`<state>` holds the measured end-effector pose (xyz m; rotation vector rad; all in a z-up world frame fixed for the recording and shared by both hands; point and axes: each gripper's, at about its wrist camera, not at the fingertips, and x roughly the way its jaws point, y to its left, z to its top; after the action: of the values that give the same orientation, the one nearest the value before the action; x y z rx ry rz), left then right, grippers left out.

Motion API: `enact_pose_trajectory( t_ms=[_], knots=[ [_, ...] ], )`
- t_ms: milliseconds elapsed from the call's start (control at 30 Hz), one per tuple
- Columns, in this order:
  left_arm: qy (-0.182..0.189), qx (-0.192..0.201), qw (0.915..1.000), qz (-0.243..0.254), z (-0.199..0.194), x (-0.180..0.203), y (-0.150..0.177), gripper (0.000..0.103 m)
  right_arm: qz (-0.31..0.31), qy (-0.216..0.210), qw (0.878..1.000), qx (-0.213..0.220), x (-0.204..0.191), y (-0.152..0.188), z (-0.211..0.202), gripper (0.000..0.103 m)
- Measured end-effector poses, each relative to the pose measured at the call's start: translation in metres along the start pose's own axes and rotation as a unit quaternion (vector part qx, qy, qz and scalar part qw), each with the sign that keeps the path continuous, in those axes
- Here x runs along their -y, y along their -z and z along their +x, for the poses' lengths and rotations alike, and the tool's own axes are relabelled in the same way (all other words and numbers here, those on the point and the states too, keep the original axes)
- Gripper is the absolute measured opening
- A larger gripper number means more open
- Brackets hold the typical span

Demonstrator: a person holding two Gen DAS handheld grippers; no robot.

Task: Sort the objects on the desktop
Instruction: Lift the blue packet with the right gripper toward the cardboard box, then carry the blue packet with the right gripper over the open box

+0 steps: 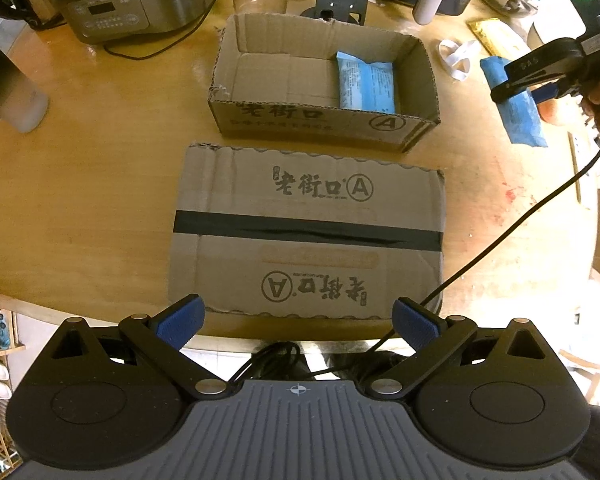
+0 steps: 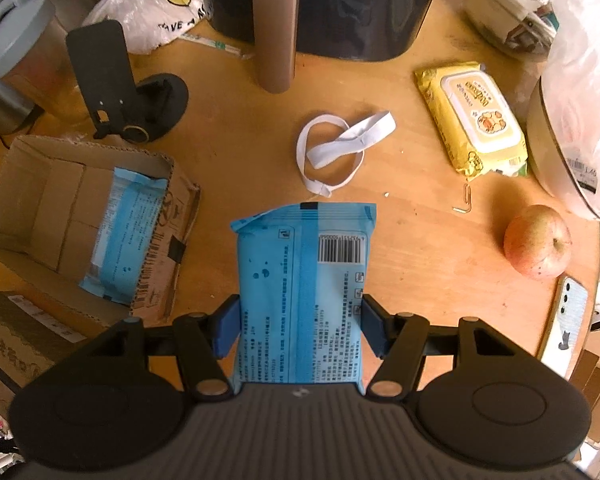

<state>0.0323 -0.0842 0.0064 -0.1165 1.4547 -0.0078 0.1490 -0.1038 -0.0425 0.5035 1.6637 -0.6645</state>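
blue pack [image 2: 300, 280]: judged soft, light, slick film | clamped mid-sides by right gripper [image 2: 298, 330], right of open box [image 2: 172, 184] | left gripper [image 1: 298, 320] released, nothing held

The right gripper [image 2: 300, 330] pinched a blue tissue pack [image 2: 304, 280] between its blue pads, held above the wooden table [image 2: 420, 248]. To its left, an open cardboard box [image 2: 60, 200] contained another blue pack [image 2: 124, 236]. Beyond lay a white elastic band [image 2: 340, 148], a yellow wipes pack [image 2: 472, 120] and an apple [image 2: 538, 242].
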Motion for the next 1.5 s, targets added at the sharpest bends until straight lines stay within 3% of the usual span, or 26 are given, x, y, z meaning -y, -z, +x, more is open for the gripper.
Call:
enact_pose_trajectory(
  t_ms=[800,1500],
  knots=[
    [0.004,0.002,1.0,-0.006,-0.003,-0.016,0.002,0.103,0.006,0.003,1.0,-0.005,-0.014,-0.012,0.0,0.06],
    [0.005,0.005,0.9999,-0.01,-0.006,-0.044,0.004,0.103,0.001,0.002,1.0,-0.005,-0.05,-0.032,-0.002,0.06]
  ],
)
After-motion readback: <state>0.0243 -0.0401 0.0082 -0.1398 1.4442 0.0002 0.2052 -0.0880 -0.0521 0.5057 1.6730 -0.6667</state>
